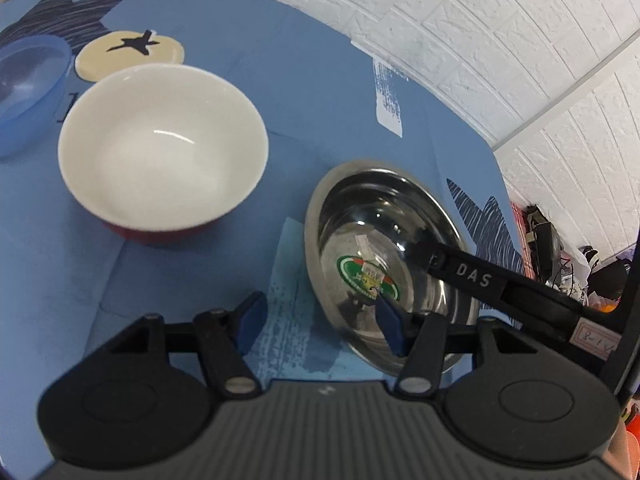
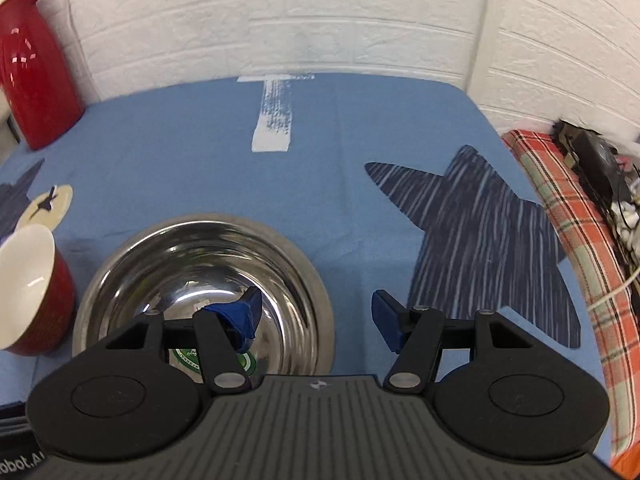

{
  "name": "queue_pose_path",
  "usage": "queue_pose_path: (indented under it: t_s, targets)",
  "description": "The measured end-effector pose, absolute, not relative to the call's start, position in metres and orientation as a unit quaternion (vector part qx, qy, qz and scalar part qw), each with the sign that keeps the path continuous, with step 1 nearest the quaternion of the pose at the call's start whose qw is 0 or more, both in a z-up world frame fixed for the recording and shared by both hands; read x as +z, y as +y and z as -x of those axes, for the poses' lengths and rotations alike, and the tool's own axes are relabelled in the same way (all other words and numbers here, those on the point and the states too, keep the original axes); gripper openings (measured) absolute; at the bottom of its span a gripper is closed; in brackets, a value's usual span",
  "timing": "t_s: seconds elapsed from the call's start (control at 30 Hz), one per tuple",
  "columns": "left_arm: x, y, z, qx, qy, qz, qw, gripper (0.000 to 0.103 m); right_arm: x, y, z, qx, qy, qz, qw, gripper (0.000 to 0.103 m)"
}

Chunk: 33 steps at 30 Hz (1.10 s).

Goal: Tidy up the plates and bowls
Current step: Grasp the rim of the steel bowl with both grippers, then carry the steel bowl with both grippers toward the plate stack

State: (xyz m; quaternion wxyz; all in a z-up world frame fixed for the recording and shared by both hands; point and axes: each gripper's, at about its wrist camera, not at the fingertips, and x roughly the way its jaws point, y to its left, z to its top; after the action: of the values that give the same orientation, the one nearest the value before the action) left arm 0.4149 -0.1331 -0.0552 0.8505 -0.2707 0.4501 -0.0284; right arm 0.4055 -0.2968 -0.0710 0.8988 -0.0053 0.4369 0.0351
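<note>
A steel bowl (image 1: 388, 264) with a green sticker inside stands on the blue cloth (image 1: 320, 80), to the right of a red bowl with a white inside (image 1: 160, 152). My left gripper (image 1: 320, 320) is open and straddles the steel bowl's near-left rim, one blue pad over the inside and one outside. A black finger (image 1: 472, 276) of the right gripper reaches into the bowl from the right. In the right wrist view my right gripper (image 2: 316, 316) is open across the steel bowl's (image 2: 204, 264) right rim. The red bowl (image 2: 28, 292) stands at the left.
A translucent blue bowl (image 1: 28, 92) sits at the far left and a red jug (image 2: 32, 68) stands at the back left by the white brick wall (image 2: 320, 20). A plaid cloth (image 2: 580, 240) with cables and clutter lies past the table's right edge.
</note>
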Motion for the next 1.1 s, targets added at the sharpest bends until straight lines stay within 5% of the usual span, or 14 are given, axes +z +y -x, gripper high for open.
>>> queue_pose_path:
  t_s: [0.2,0.33,0.4,0.77,1.1]
  targets:
    - [-0.056,-0.132,-0.422,-0.035,0.45,0.262,0.853,0.057,-0.077,-0.297,-0.411,0.049,0.435,-0.008,0.899,0.043]
    - [-0.056,-0.136,-0.424,-0.049,0.461,0.226,0.856,0.018,-0.083,-0.292,-0.401,0.078,0.432,0.001,0.899,0.03]
    - [-0.055,-0.135,-0.42,-0.047,0.465,0.218,0.857,0.014,-0.081,-0.289,-0.394,0.084,0.433,0.011,0.897,0.028]
    - [-0.041,-0.116,-0.336,-0.084,0.475,0.19,0.855,0.011,-0.063,-0.269,-0.307,0.101,0.434,0.016,0.895,0.029]
    - [-0.03,-0.072,-0.171,-0.142,0.464,0.133,0.864,0.012,-0.043,-0.222,-0.145,0.138,0.399,0.017,0.906,0.033]
